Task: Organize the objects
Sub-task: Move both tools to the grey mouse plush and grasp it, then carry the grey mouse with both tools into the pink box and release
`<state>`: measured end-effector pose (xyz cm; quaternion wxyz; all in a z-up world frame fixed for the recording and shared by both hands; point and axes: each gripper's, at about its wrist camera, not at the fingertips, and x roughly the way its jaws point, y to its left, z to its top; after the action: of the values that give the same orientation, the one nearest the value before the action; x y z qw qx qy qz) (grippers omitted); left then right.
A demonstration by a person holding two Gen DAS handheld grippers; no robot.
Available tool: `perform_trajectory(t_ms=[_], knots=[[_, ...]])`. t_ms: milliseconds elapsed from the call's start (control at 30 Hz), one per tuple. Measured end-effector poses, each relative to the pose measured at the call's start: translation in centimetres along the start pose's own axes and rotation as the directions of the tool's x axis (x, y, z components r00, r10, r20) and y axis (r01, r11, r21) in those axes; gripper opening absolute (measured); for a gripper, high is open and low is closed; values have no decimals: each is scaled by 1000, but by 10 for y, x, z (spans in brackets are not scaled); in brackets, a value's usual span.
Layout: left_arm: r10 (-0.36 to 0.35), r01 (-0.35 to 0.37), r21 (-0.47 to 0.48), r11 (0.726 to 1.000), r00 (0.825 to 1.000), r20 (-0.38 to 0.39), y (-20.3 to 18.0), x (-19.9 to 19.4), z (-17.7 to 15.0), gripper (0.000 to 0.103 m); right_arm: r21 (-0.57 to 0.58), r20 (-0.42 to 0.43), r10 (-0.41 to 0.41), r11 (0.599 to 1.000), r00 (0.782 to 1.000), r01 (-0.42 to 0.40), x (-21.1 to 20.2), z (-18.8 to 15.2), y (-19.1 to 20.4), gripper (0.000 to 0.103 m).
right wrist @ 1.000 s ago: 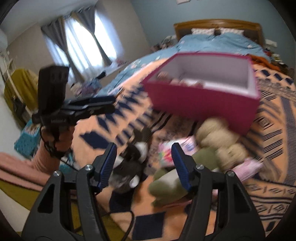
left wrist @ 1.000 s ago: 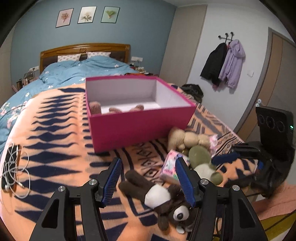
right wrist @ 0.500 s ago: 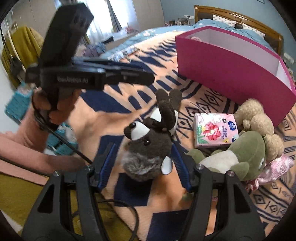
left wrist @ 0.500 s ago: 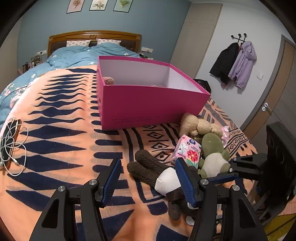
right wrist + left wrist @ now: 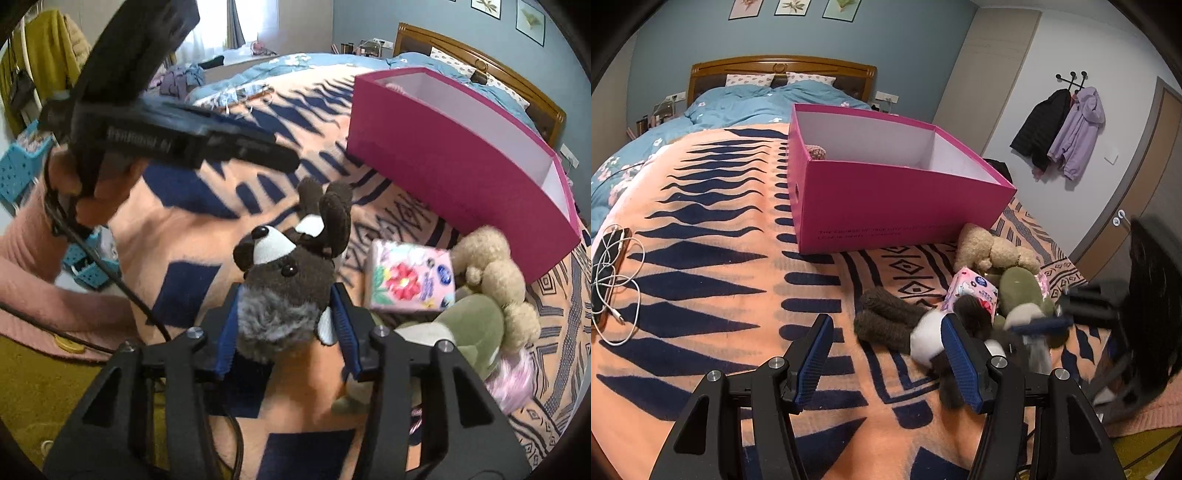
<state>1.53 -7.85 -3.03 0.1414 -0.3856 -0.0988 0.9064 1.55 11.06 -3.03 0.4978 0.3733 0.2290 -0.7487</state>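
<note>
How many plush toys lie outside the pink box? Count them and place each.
3: the dark raccoon, head between the right gripper's fingers; the beige bear by the box; the green toy below it. More may be hidden.

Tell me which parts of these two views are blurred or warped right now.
Left wrist view: the right tool over the toys is motion-smeared; the pink box is sharp, its edges bowed by the fisheye. Right wrist view: the left tool is blurred, and the brown plush is crisp.

3 plush toys on the blanket: brown (image 5: pixel 291 273), beige (image 5: pixel 495 266), green (image 5: pixel 476 328). 1 tissue pack (image 5: pixel 410 280), 1 pink box (image 5: pixel 886 199), 1 phone (image 5: pixel 605 273), 3 wall pictures (image 5: pixel 792 5).
</note>
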Motion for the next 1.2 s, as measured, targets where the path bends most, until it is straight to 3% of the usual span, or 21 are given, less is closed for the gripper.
perform_trajectory(t_ms=[333,500,667,967,1133,1200], knots=[[-50,50,34,998,999,-20,-7,15,3,62,132,65,92,986,994,-100,-6,38,-69,49],[-84,87,64,994,996,-38,-18,36,13,62,234,87,168,955,982,-184,-1,47,-107,49],[-117,121,80,989,992,-55,-29,60,27,62,335,123,189,916,974,-220,3,42,-132,50],[-137,143,59,988,986,-99,-34,94,40,62,470,171,58,872,984,-133,-14,18,-154,59],[-152,158,49,986,983,-102,-34,98,41,62,477,185,-5,875,983,-85,-26,10,-138,61],[-154,159,50,986,983,-103,-33,99,41,62,471,161,-60,882,985,-23,-25,10,-127,66]])
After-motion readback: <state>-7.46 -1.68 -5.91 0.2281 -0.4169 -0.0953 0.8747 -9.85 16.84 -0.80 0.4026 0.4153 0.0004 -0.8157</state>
